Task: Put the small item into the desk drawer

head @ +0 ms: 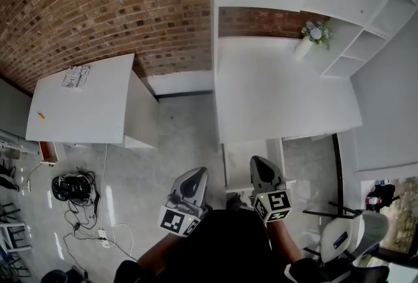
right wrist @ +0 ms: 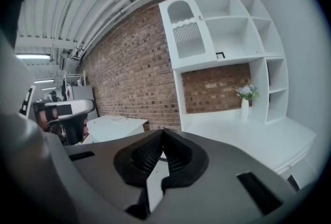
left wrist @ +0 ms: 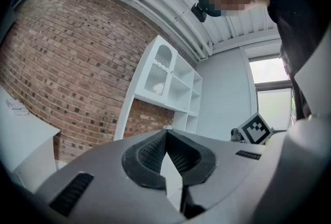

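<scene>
Both grippers are held low and close to my body, above the floor in front of the white desk (head: 281, 92). My left gripper (head: 194, 174) has its jaws shut tip to tip with nothing between them (left wrist: 165, 132). My right gripper (head: 258, 161) is also shut and empty (right wrist: 163, 131), and it points toward the desk and the brick wall. A white drawer unit (head: 238, 157) sits under the desk's front edge, just ahead of the right gripper; I cannot tell whether it is open. No small item shows in either gripper.
A vase of flowers (head: 312, 36) stands at the back of the desk beside white shelves (head: 366, 7). A second white table (head: 91, 102) at the left carries a paper (head: 76, 76) and a tiny yellow thing (head: 41, 116). Cables (head: 78, 190) lie on the floor. A chair (head: 346, 236) stands at the lower right.
</scene>
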Tool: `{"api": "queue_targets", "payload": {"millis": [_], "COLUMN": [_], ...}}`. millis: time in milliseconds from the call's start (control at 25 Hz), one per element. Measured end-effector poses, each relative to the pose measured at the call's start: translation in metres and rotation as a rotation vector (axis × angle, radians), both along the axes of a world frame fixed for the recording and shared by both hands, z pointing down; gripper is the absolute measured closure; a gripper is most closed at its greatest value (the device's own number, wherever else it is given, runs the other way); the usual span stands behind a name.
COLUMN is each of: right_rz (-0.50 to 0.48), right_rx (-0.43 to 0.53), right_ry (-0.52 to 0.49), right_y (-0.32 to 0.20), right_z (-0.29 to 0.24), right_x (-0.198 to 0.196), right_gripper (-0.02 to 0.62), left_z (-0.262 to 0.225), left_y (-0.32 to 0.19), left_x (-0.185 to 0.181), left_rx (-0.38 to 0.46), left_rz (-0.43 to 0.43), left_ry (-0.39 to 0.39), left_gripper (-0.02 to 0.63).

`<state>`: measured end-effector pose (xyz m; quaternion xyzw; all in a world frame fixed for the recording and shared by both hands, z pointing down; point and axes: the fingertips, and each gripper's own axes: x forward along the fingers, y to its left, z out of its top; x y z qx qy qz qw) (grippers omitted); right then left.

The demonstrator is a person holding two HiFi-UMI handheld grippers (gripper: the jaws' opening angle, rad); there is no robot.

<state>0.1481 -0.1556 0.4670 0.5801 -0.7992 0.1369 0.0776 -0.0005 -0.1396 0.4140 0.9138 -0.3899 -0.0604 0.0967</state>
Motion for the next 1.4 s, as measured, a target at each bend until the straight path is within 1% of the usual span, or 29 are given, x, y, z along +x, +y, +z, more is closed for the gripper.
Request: {"api": "queue_targets", "payload": {"millis": [160, 280, 400, 560, 760, 1400], "right_rz": [0.017, 0.052, 0.069, 0.061, 0.064, 0.062], "right_rx": [0.077, 0.102, 0.097, 0.090, 0.113, 0.106], "right_ry": [-0.004, -0.030, -0.040, -0.053, -0.048, -0.056], "right_y": [0.018, 0.030, 0.037, 0.040, 0.042, 0.054], "right_z": [-0.029, -0.039, -0.037, -0.032, -0.036, -0.033], "right_x": [-0.004, -0.002, 0.000, 0.000, 0.000, -0.002], "right_gripper": [0.580, 0.580, 0.581, 0.581, 0.581, 0.581], "left_z": [-0.001, 0.000, 0.001, 0.000, 0.001, 0.001], "left_y": [0.003, 0.005, 0.007, 0.009, 0.012, 0.023], "left_x": [0.004, 0.006, 0.008, 0.010, 0.010, 0.010], "left_rx": [0.002, 0.000, -0.003, 0.001, 0.000, 0.003], "left_rz": [0.010, 0.015, 0.019, 0.022, 0.026, 0.036], "left_ry": [0.003, 0.005, 0.006, 0.008, 0.005, 0.006], "left_gripper": [0.584, 0.584, 0.584, 0.584, 0.584, 0.584]}}
